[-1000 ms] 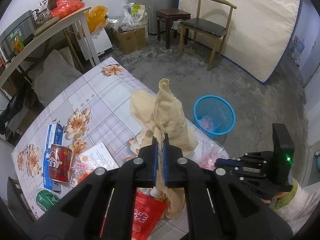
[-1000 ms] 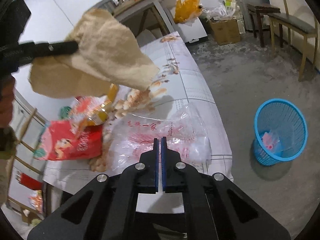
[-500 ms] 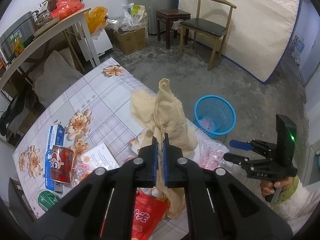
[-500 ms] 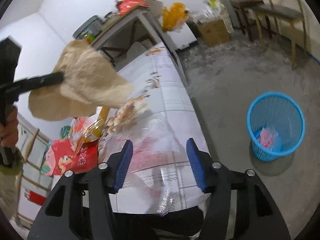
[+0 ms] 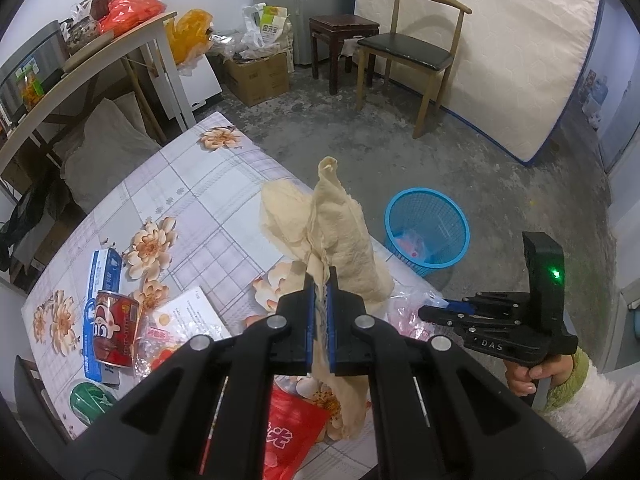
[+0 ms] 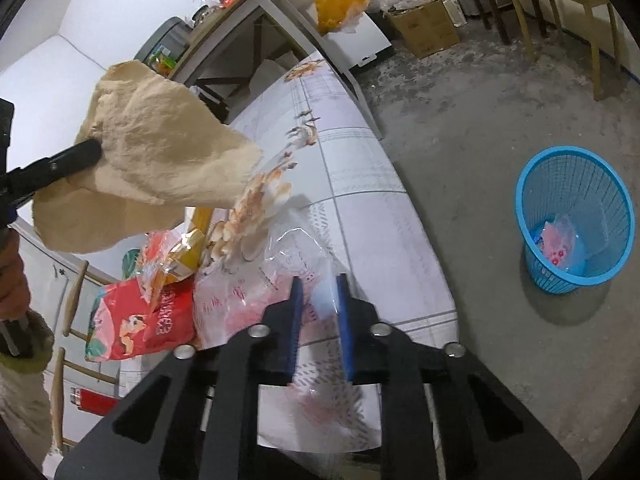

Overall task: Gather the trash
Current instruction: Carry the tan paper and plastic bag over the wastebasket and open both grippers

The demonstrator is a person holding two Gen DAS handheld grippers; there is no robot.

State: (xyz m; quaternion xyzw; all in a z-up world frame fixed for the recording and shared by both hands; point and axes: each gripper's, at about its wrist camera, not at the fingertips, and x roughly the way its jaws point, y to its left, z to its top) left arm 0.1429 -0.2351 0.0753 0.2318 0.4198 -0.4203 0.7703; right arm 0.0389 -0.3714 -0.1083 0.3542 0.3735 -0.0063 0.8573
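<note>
My left gripper (image 5: 320,280) is shut on a crumpled beige sheet (image 5: 340,232) and holds it above the floral-cloth table (image 5: 208,184). The right wrist view has that sheet (image 6: 160,160) at the upper left. At the table's near edge a clear plastic bag with red print (image 6: 256,280) lies flat. My right gripper (image 6: 318,284) is down on it, jaws closing, with a raised fold of the film caught between the blue pads. From the left wrist view the right gripper (image 5: 432,308) reaches onto the bag (image 5: 404,312). A blue mesh bin (image 6: 560,276) stands on the floor beyond the table.
A red snack bag (image 6: 140,320), a yellow wrapper (image 6: 188,252), a red can (image 5: 114,328), a blue box (image 5: 102,268) and a paper sheet (image 5: 188,312) lie on the table. The bin (image 5: 400,204) holds pink trash. A wooden chair (image 5: 404,48) and cardboard box (image 5: 256,76) stand farther back.
The right gripper opened wide, dropped onto the clear bag and has closed in around a fold of it. The left gripper with the beige sheet stayed put.
</note>
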